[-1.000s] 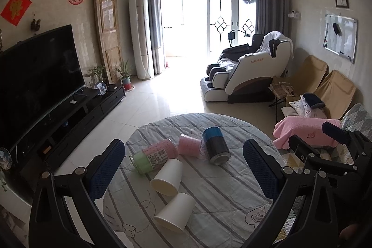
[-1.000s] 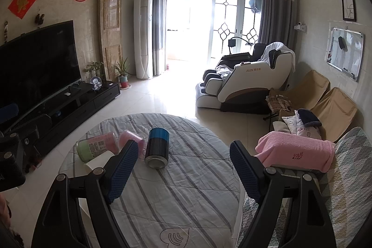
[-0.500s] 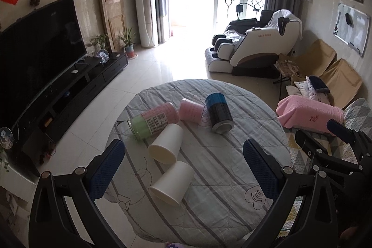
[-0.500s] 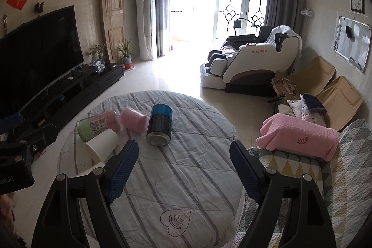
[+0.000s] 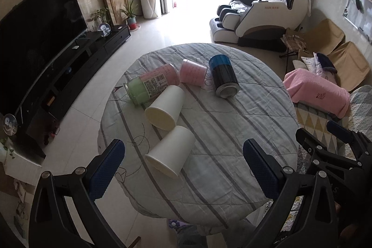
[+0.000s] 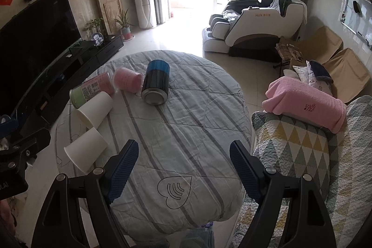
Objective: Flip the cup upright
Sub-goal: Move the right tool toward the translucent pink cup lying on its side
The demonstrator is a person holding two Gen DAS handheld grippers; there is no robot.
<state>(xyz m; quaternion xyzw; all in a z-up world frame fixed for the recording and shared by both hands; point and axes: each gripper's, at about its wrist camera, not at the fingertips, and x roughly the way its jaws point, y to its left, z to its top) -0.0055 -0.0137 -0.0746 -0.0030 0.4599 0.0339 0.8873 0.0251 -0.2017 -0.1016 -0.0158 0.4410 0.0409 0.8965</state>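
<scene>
A: Both claws hang above the round bench (image 5: 232,131) and nothing is held. The left claw (image 5: 183,165) has its jaws wide apart, and the right claw (image 6: 183,164) is spread just as wide over bare striped cloth.

B: Five vessels lie on their sides. The nearest white paper cup (image 5: 171,151) points its mouth toward the near-left edge, a second white cup (image 5: 165,107) lies just behind it, then come a green-and-pink can (image 5: 151,85), a pink cup (image 5: 191,72) and a blue-and-black tin (image 5: 223,76).

A: The nearest cup sits between the left claw's pads in that view, so I would judge it the first candidate.

B: It looks like thin paper, light and easily crushed, and being round it could roll on the cloth.

A: So a gentle squeeze across the wall at mid-body, I think, since the rim would buckle.

B: Agreed, and then tip the base down. None is upright yet.
</scene>
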